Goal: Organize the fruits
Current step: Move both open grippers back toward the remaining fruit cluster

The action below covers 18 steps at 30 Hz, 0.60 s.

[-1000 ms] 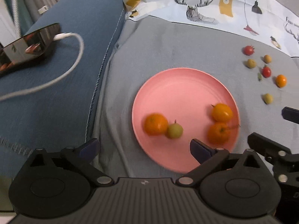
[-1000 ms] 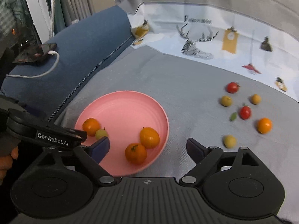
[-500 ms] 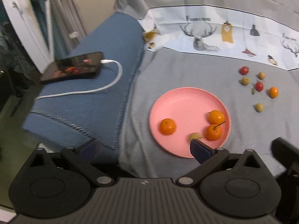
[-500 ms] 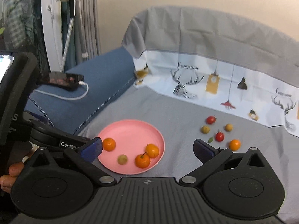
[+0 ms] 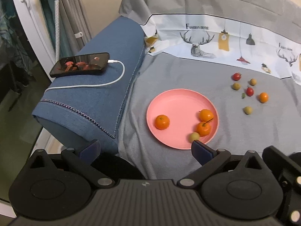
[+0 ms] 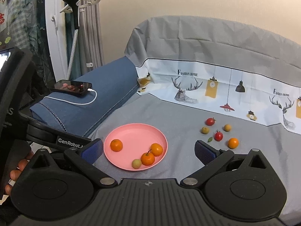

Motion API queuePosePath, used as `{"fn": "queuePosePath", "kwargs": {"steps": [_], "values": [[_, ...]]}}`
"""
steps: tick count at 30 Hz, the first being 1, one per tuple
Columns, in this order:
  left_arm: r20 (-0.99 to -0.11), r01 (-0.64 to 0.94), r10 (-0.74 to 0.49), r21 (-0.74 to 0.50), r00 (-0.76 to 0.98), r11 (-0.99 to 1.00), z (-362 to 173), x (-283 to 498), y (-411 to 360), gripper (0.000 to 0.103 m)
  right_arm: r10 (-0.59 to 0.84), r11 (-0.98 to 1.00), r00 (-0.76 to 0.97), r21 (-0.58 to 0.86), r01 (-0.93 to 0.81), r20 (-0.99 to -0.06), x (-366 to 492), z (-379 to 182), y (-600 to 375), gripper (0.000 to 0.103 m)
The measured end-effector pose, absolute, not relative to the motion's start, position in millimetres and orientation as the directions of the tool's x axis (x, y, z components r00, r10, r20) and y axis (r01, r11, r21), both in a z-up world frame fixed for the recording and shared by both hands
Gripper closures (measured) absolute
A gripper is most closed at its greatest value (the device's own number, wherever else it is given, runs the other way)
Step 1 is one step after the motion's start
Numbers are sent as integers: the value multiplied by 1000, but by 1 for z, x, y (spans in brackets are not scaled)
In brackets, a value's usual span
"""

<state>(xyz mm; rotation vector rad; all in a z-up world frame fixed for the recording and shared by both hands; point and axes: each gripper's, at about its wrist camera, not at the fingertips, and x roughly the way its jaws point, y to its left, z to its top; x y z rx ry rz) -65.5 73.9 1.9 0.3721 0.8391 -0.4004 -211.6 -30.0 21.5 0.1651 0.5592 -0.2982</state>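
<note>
Both tongs, the left gripper point(image 5: 144, 147) and right gripper point(image 6: 148, 150), hang wide open and empty, well above the cloth. Three oranges and a green fruit lie gathered on the pink plate point(image 6: 131, 131). Loose fruits point(image 6: 218, 135) sit scattered to its right, presumably awaiting transfer.

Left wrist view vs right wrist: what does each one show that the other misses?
Only the left wrist view shows the pale yellow-green fruit lying nearest on the grey cloth; in the right wrist view the finger seems to hide it.

Only the right wrist view shows the black clamp holder on its striped gooseneck, the beige wall, and the left hand-held gripper from outside with the person's fingers.

Both show the round pink plastic plate holding three oranges and one small green fruit, the loose cluster of small fruits, and the black phone charging on the blue cushion.
</note>
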Motion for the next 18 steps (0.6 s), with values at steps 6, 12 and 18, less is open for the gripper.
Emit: {"fn": "queuePosePath", "kwargs": {"steps": [6,12,18], "values": [[-764,485,-186,184,618,855,3,-68,71,0,-227,943,806,83,321,-546,-213,22,-30,1],[-774,483,-154,214,614,849,-2,-68,69,0,-231,940,799,84,330,-554,-211,21,-30,1],[-779,491,-157,212,607,845,-4,-66,70,0,-230,939,793,87,334,-565,-208,19,-31,1]]}}
